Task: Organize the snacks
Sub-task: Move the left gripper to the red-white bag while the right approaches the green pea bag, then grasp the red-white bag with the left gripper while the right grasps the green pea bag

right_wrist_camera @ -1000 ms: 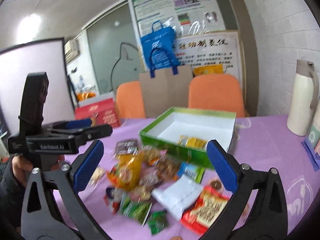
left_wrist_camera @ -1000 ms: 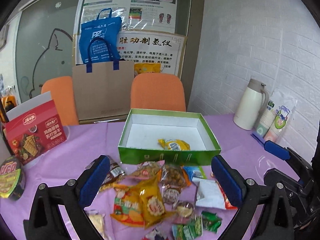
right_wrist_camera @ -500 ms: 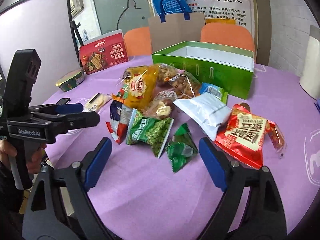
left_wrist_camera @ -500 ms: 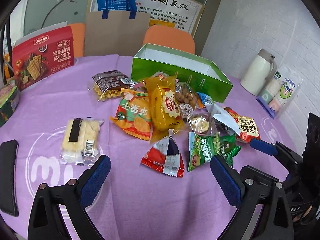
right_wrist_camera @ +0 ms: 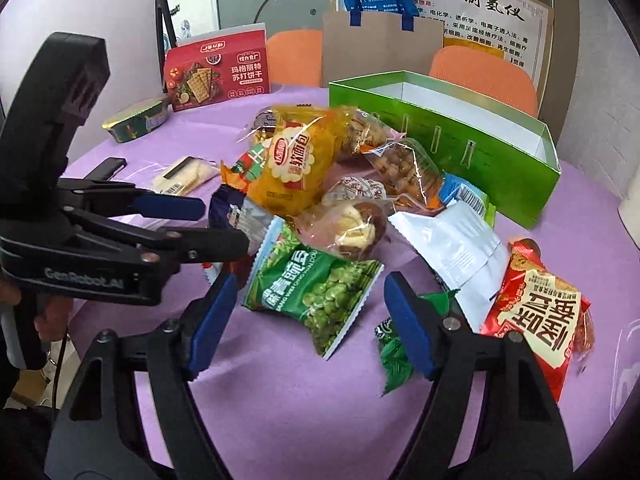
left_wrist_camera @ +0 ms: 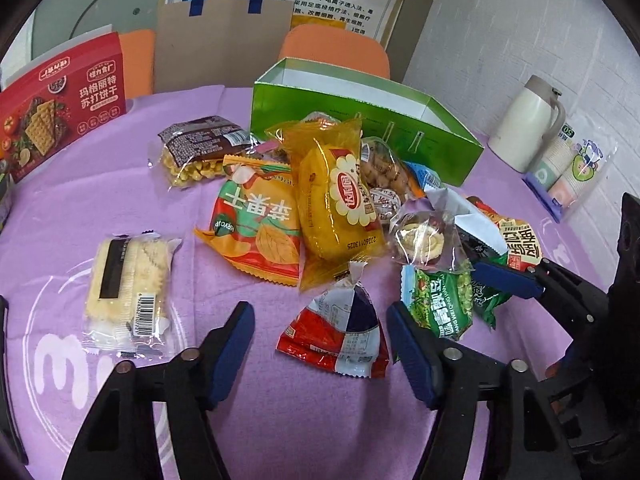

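Both grippers had dropped toward the snack pile since the earlier frames, when the green box filled more of each view.

Left wrist view: I found the left gripper [left_wrist_camera: 320, 344] spread wide and empty, its pads flanking the red-white-blue triangular packet [left_wrist_camera: 336, 336] without touching it. The green pea packet [left_wrist_camera: 440, 304] lay just beside the right pad. I judged that pad could snag its edge on closing and drag both packets.

Right wrist view: the right gripper [right_wrist_camera: 306, 320] was likewise released, holding nothing, straddling the green pea packet [right_wrist_camera: 316, 292]. The left gripper [right_wrist_camera: 208, 224] sat close alongside. I judged collision between the tools the main risk. The green box [right_wrist_camera: 440, 140] stood behind the pile, so a carried packet might brush the heap.
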### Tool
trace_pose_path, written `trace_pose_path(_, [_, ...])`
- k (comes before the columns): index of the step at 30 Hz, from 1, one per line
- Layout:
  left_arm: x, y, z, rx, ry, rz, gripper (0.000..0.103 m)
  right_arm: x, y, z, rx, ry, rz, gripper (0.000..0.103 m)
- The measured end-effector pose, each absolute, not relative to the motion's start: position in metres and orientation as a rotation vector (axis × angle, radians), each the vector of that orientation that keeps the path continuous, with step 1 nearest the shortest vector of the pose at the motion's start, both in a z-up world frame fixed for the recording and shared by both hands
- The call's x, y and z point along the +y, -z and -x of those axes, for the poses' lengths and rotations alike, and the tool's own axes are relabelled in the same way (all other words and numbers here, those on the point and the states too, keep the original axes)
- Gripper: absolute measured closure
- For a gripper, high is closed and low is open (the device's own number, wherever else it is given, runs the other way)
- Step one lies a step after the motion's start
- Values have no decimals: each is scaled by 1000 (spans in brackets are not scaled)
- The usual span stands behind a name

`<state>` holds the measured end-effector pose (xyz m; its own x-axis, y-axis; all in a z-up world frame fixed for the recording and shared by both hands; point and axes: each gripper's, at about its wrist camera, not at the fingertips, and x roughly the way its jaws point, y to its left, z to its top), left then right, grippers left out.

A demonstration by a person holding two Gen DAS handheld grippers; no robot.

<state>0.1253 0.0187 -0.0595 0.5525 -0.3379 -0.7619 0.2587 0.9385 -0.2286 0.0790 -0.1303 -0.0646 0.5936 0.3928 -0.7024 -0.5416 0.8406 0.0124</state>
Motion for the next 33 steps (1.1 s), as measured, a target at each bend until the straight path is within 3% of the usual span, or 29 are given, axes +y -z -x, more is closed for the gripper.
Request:
trace_pose_path(5, [29,64,-123,926,346,129,47,-113,66,-86,790,-578,266,26])
trace_pose_path(6, [31,64,-122,926,339,130,47,-111,67,-85,794,-575,280,36])
trace_pose_path(10, [32,65,-121,927,332,116,47,-110,67,-81,801,-589,274,46])
trace_pose_path(13, [29,65,-122,927,327,94,48,-111,70,-82,807,-591,242,45])
trace_pose_path(15, [28,65,-121,924,327,92,49,-108,75,-83,831,-561,269,33])
trace_pose_path(16, [28,65,-120,925,330,96,49,-108,78,-83,853,-558,275,33])
trace_pose_path(18, [30,64,-117,927,336,107,50,-110,79,-81,850,-566,263,50])
trace_pose_path(21, [35,60,-110,926,358,141,51,-116,70,-74,843,-588,220,53])
trace_pose_path(27, [43,11,-94,832,430,165,51,-135,24,-63,779,-660,121,53])
trace_pose_path(33, [24,-51,-131,705,465,115,51,-167,-29,-105,641,-519,46,53])
